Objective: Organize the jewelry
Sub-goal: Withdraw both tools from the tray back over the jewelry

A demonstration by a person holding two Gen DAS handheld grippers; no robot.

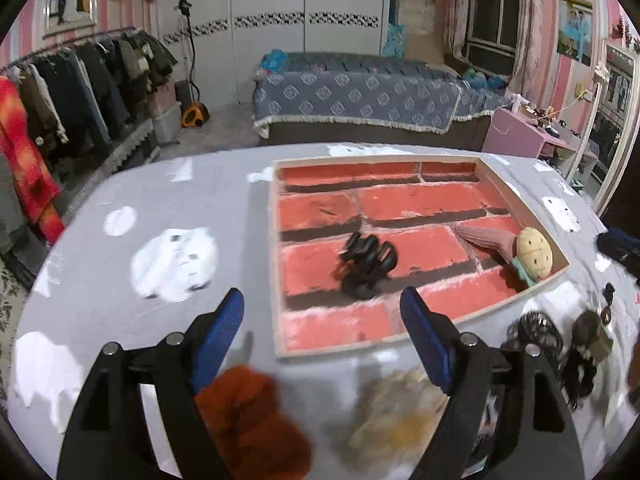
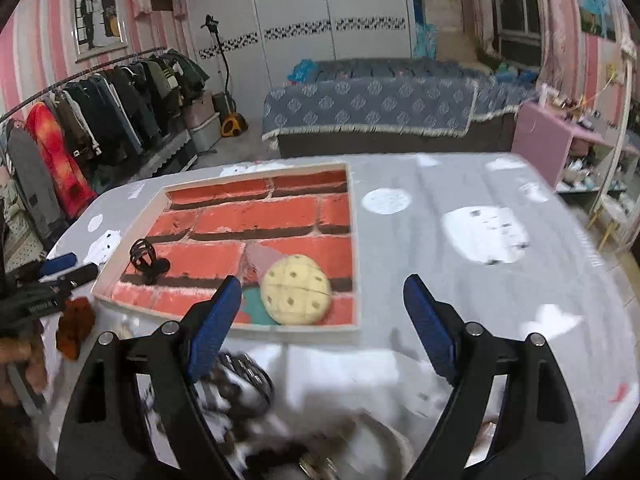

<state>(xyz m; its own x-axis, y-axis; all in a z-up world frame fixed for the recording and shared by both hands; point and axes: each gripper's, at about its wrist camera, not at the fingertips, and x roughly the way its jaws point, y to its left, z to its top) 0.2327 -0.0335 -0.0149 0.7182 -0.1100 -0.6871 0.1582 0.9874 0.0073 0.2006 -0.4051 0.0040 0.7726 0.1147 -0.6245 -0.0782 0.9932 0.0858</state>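
- Rust-orange fluffy hair tie (image 1: 252,420): blurred, partly behind left finger.
- Pale yellowish item (image 1: 396,412): smeared, identity unclear.
- Dark coiled pieces (image 2: 240,384): blurred, possibly hair bands.

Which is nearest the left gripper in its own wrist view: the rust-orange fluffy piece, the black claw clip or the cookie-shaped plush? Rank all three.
From the left gripper:
1. Rust-orange fluffy piece, on the cloth beside its left finger.
2. Black claw clip, inside the brick-print tray, just ahead.
3. Cookie-shaped plush, in the tray's right corner.

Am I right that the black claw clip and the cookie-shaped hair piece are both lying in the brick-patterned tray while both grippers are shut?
Not quite: both lie in the tray, but the left gripper and right gripper stand open and empty, as each wrist view shows. The claw clip and cookie piece are released.
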